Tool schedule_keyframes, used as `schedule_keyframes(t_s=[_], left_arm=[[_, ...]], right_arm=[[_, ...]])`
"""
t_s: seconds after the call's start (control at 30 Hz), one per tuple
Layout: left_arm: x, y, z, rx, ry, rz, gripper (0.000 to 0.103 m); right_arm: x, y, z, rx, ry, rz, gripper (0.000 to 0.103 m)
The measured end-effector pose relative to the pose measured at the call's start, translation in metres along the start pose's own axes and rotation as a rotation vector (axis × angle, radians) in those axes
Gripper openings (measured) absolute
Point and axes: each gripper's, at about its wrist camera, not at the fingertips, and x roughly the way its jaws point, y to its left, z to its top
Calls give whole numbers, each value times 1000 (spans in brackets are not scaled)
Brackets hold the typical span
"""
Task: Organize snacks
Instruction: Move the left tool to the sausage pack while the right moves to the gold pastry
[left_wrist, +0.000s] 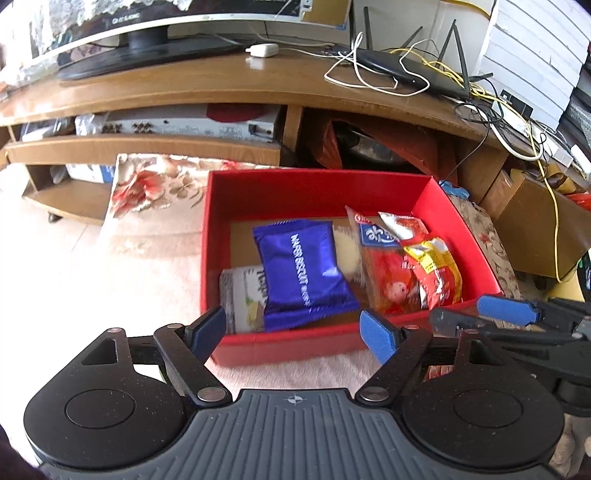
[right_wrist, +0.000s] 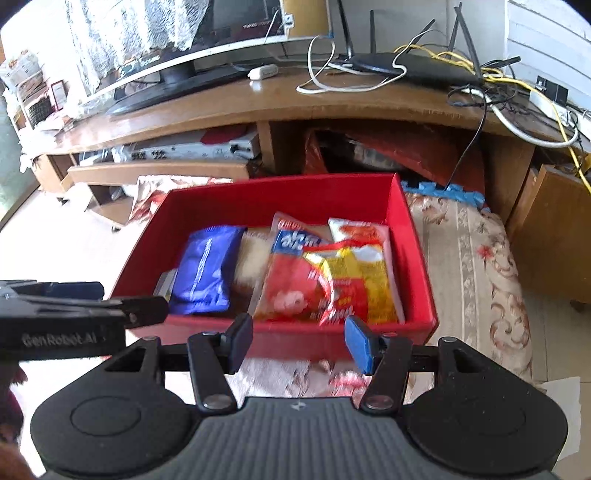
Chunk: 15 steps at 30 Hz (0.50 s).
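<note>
Down on a floral cloth (right_wrist: 476, 266) in front of a wooden TV stand (left_wrist: 221, 85) sits the red box (left_wrist: 317, 188), open at the top, and both grippers hang over its near edge, tilted downward toward it. Inside the box the snacks lie packed in a loose row: a blue wafer biscuit packet (left_wrist: 303, 273) at the left, resting partly over a pale green-and-white packet (left_wrist: 242, 295) in the near left corner; a pale cake in clear wrap (left_wrist: 347, 251) just right of the blue one; then a red packet with a blue label (left_wrist: 384, 273); and at the far right a red-and-yellow packet (left_wrist: 436, 273) leaning over a white-and-red packet (left_wrist: 400, 223) behind it. The left gripper (left_wrist: 295, 332) has its blue-padded jaws spread wide, with nothing between them; the blue packet's near end lies just beyond and between its fingertips, inside the box wall. The right gripper (right_wrist: 301, 338) stands to the right of the left one, its jaws parted more narrowly and likewise empty; beyond its tips lie the red packet and the red-and-yellow packet, against the near wall. Neither gripper touches any snack. A router (right_wrist: 417, 68) with tangled cables rests on the stand's top at the far right.
</note>
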Motion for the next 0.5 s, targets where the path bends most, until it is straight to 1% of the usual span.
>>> schedule_keyframes(t_s=[0.23, 0.5], left_arm=[[-11, 17, -19, -26, 25, -5, 84], [-17, 38, -36, -54, 56, 20, 85]], right_arm=[[-4, 7, -18, -9, 42, 14, 54], [-10, 17, -36, -35, 75, 38, 54]])
